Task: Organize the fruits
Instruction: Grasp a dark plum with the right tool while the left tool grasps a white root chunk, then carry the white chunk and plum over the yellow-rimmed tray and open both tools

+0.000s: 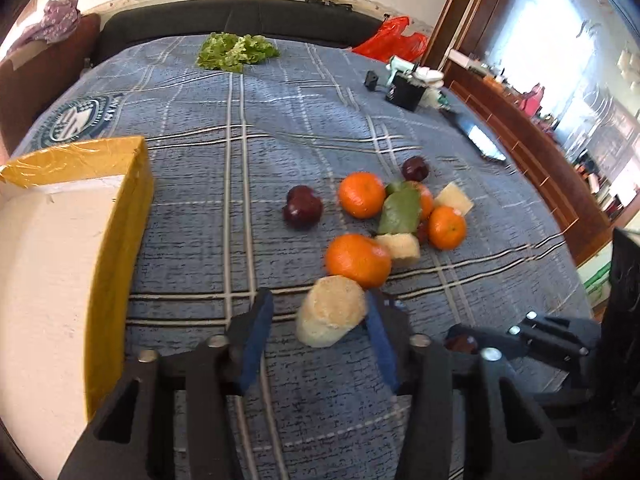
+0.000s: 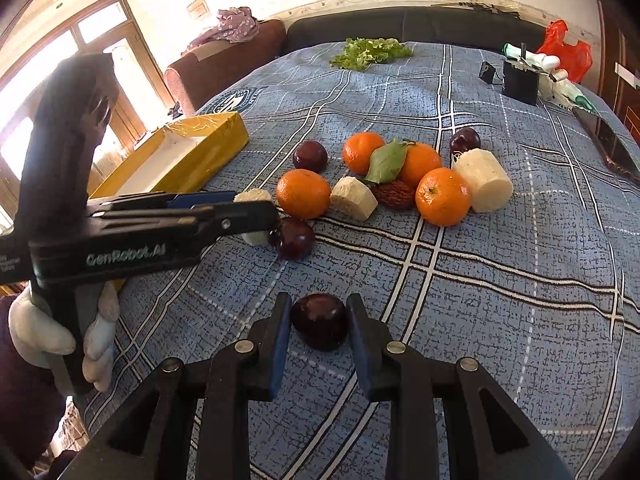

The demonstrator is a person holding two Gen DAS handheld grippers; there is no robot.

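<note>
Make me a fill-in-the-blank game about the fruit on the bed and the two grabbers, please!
1. Between the right gripper fingers sits a dark ____.
2. The box at the bed's edge has ____ sides.
3. The green leaf lies on the ____ fruits.
4. The pale chunk lies between the fingers of the ____ gripper.

Missing words: plum; yellow; orange; left

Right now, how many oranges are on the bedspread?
4, all in the central pile: front-left, front-right, back-left, and a back-right one under the green leaf. None looks hidden.
</note>
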